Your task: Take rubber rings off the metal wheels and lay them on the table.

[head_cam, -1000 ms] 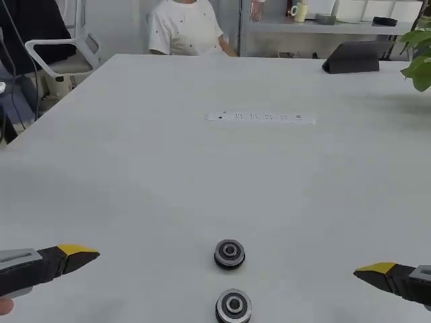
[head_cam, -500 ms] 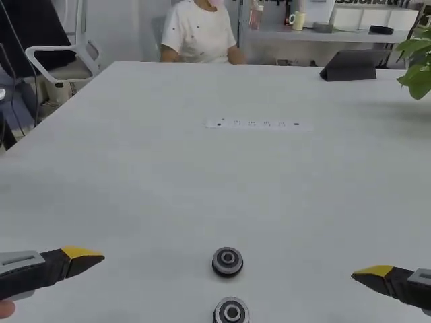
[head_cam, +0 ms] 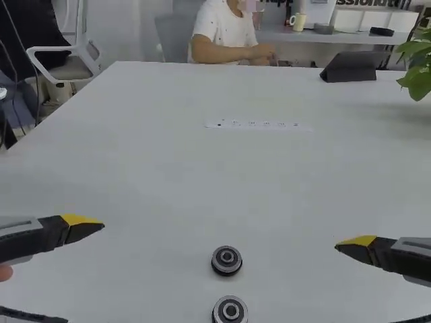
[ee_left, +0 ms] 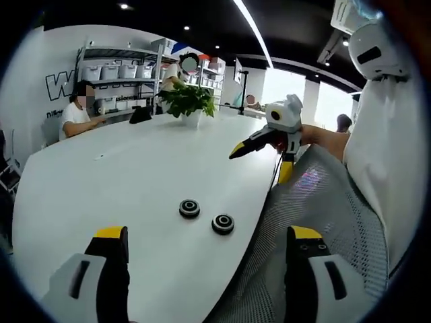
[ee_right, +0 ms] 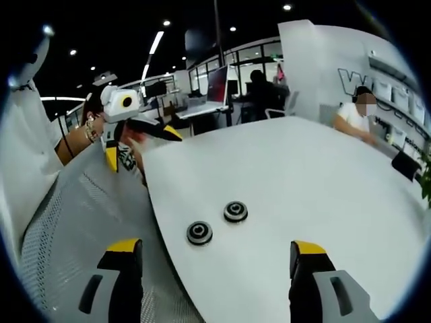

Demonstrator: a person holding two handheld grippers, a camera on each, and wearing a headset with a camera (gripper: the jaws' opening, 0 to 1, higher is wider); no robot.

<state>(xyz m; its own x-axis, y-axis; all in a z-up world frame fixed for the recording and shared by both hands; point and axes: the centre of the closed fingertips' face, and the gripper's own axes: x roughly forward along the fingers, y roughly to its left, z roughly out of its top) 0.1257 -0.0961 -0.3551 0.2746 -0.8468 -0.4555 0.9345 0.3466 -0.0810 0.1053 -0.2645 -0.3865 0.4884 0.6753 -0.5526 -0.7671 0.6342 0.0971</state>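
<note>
The white worktop point(head_cam: 202, 168) runs from the near edge to a far edge where a person point(head_cam: 225, 30) in a white shirt sits. A white chair point(head_cam: 64, 60) stands off the far left corner. A plant point(head_cam: 417, 64) leans in at the right edge, with a dark stand point(head_cam: 353, 66) by the far right corner. A flush socket strip point(head_cam: 259, 124) lies mid-worktop, toward the far edge.

The left gripper point(head_cam: 84, 225) hovers over the near left part of the worktop and the right gripper point(head_cam: 353, 245) over the near right, tips pointing toward each other and well apart. In its own gripper view each one's jaws stand wide apart with nothing between them.

Two wheels sit close to the near edge, between the grippers and touched by neither: the far wheel point(head_cam: 226, 260) and the near wheel point(head_cam: 230, 311), just beside each other. Each lies flat, with a dark ring point(head_cam: 217, 266) around its metal centre.
</note>
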